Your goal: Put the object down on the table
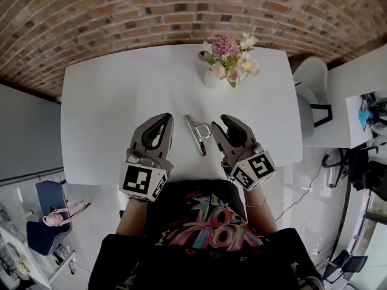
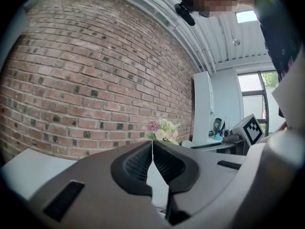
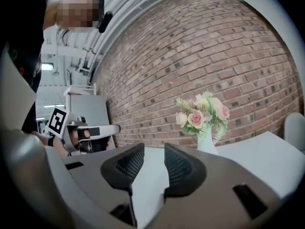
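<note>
Metal clip (image 1: pixel 196 134) lies flat on the white tabletop (image 1: pixel 121 89), in the gap between the two hand-held grippers and free of both.

- Right hand-held gripper (image 1: pixel 225 121): jaws stand apart with a clear gap and only tabletop shows between them. Nothing held. The clip is just to its left, its wire loop close beside the near jaw. Contact cannot be told from the head view.
- Left hand-held gripper (image 1: pixel 163 118): jaws closed tip to tip, empty. The clip is to its right, a little farther off than from the right one.
- Long axis of the clip runs away from the person, leaning slightly left at its far end, roughly parallel to both grippers.
- Look: silvery, shiny, a narrow folded body with a loop handle sticking out to the right. Probably light and slippery.
- Flower vase (image 1: pixel 228 62) is well beyond it, not involved.

Judgement: the put-down looks done. Neither gripper view shows the clip.
</note>
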